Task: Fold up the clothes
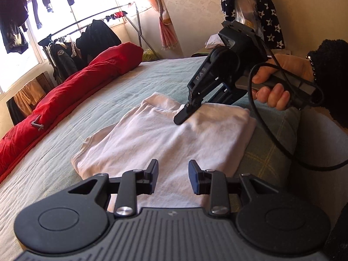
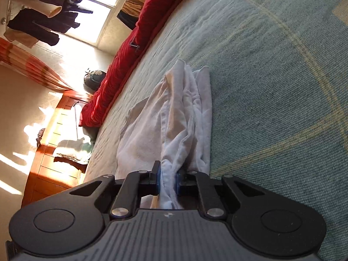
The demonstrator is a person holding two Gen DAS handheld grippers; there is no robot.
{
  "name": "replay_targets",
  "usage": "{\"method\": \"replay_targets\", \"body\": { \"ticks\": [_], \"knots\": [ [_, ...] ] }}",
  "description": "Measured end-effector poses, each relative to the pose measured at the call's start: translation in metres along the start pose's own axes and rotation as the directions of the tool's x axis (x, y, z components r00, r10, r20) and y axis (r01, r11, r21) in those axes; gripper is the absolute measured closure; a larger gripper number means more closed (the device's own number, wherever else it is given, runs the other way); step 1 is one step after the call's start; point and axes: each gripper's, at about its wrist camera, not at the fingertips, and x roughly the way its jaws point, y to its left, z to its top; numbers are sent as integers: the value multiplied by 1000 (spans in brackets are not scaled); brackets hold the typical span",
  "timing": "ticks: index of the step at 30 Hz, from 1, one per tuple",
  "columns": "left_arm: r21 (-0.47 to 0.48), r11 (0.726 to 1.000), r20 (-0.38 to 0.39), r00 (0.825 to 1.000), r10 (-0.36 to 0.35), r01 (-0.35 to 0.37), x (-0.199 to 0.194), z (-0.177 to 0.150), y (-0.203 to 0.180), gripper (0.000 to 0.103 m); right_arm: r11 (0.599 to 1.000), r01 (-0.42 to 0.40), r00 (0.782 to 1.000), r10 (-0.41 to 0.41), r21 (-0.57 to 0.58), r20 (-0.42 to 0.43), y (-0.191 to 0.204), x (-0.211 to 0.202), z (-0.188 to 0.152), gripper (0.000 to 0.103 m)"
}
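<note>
Left wrist view: the white garment (image 1: 165, 139) is lying partly folded on the blue-green bedspread (image 1: 152, 76), with the left gripper (image 1: 173, 173) hovering over its near edge, jaws partly apart and gripping nothing. Right wrist view: the right gripper (image 2: 168, 181) is pinching a bunched fold of the garment between its blue pads (image 2: 178, 181), beside the red quilt (image 2: 130, 50).

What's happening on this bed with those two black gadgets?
A person is folding a white garment on a bed with a hand-held gripper in each hand. The right gripper has its fingers pinched on a bunch of the white cloth at one edge. The left gripper hovers over the near edge, fingers apart, holding nothing. A red duvet lies alongside.
</note>
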Motion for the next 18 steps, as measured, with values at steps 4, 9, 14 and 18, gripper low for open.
{"method": "replay_targets", "body": {
  "ticks": [4, 9, 14, 18],
  "knots": [
    [1, 1000, 2, 1000, -2, 2, -1, -2, 3, 70, 997, 33, 999, -31, -73, 35, 18, -20, -4, 92],
    [-32, 999, -39, 999, -22, 21, 11, -9, 9, 69, 1000, 19, 1000, -19, 8, 18, -8, -18, -10, 92],
    [-76, 996, -48, 998, -45, 41, 14, -17, 14, 69, 996, -82, 996, 81, 47, 29, -17, -15, 5, 66],
    [-94, 995, -52, 998, -36, 31, 13, -17, 17, 69, 995, -89, 995, 87, 41, 38, -17, -1, 31, 53]
  ]
}}
